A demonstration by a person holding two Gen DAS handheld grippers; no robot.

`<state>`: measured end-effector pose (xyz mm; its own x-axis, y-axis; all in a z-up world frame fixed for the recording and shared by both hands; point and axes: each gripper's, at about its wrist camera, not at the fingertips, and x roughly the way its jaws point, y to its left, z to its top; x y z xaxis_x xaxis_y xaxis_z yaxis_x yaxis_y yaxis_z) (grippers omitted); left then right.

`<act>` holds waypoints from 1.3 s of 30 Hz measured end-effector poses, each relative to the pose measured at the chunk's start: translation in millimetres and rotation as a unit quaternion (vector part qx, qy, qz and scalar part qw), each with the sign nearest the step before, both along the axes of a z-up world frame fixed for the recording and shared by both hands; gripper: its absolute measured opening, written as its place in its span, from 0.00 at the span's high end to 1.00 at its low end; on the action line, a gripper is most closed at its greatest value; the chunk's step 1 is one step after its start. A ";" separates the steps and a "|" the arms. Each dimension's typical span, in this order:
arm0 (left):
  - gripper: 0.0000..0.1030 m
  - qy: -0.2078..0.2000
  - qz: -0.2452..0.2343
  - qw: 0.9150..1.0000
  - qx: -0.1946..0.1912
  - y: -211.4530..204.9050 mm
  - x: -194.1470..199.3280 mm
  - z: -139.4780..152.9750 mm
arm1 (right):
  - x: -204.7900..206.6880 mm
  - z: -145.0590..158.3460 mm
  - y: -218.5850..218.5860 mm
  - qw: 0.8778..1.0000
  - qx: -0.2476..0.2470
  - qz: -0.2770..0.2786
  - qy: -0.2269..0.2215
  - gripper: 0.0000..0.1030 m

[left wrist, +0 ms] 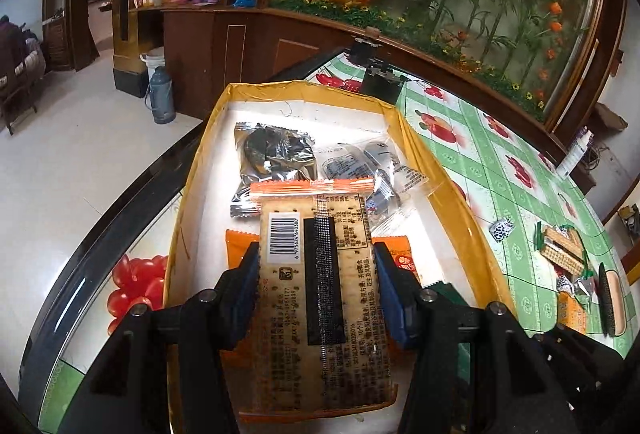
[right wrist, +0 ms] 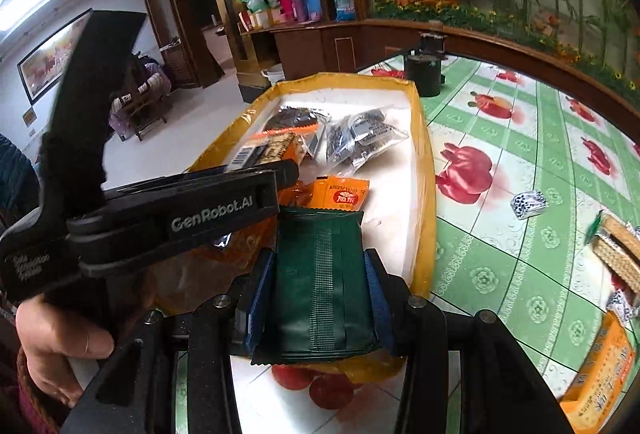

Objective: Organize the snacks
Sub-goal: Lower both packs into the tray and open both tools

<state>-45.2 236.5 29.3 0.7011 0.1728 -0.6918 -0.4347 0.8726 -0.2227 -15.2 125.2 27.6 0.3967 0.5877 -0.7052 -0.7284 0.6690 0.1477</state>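
Your left gripper [left wrist: 316, 270] is clamped on a cracker packet [left wrist: 316, 298] (barcode side up), held over the yellow box [left wrist: 452, 193]. Your right gripper [right wrist: 320, 298] pinches a dark green packet [right wrist: 320, 286] at the box's near end. Inside the box lie an orange sachet [right wrist: 340, 193] and clear-wrapped snacks [right wrist: 360, 137]. More snacks [left wrist: 560, 246] sit on the green tablecloth [left wrist: 480, 153].
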 end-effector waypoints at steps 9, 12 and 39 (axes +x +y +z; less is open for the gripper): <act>0.49 -0.007 0.016 0.999 0.036 -8.2 -3.0 1.6 | -11.5 -9.3 14.7 0.999 -0.026 0.018 -0.031 0.52; 0.49 -0.008 0.023 0.998 0.053 -11.4 -4.0 3.1 | -14.2 -9.6 14.4 0.999 -0.030 0.021 -0.035 0.52; 0.45 -0.045 0.023 0.993 0.105 -24.0 -8.2 15.6 | -3.1 26.7 -37.2 0.998 0.047 -0.038 -0.031 0.51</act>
